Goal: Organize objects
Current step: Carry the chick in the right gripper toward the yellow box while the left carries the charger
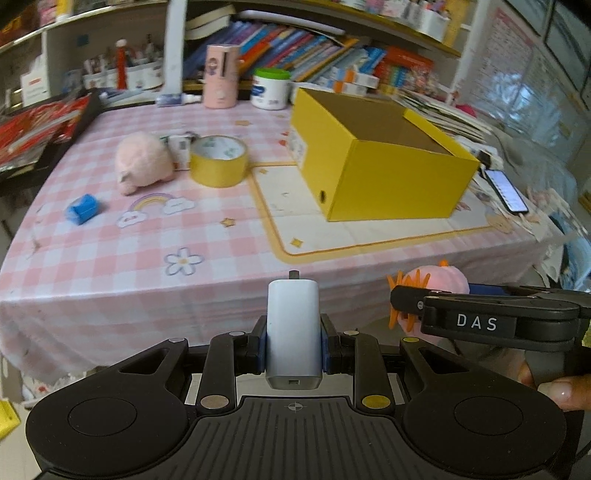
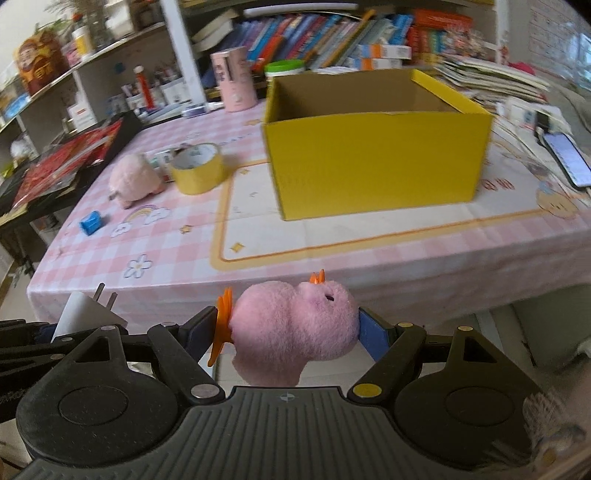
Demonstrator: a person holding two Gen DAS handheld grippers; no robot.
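While a yellow cardboard box (image 2: 376,158) stands open-topped on the cream mat (image 2: 332,236) of a pink-checked desk (image 1: 110,266), its brown interior shows nothing inside as far as either camera can see; the floor of the box is hidden from view.

Both claws hover short of the desk's near edge, each loaded. The left claw (image 1: 293,343) is clamped on one smooth white charger (image 1: 293,332), a rounded block held upright with its metal prongs pointing toward the desk. The right claw (image 2: 291,332) is clamped, jaws set wide, on one fuzzy pink plush toy (image 2: 291,328) with orange plastic-looking spikes, its blue pads pressing into the soft pile on both sides.

Four loose items lie on the desk's left half, well apart from the box: one second pink plush toy (image 1: 142,162), round and furry; one roll of yellow tape (image 1: 218,160), a glossy ring standing on its flat side just beside that toy; one small white carton (image 1: 181,147) tucked behind and between them; and one blue block-shaped piece (image 1: 82,208) alone nearer the front.

At the back edge stand two containers, a pink cylinder (image 1: 221,75) and a white tub with a green lid (image 1: 270,88); their contents cannot be seen. One phone (image 1: 506,190) with a lit screen lies to the right of the box. Rows of books (image 2: 314,33) fill the shelf behind.
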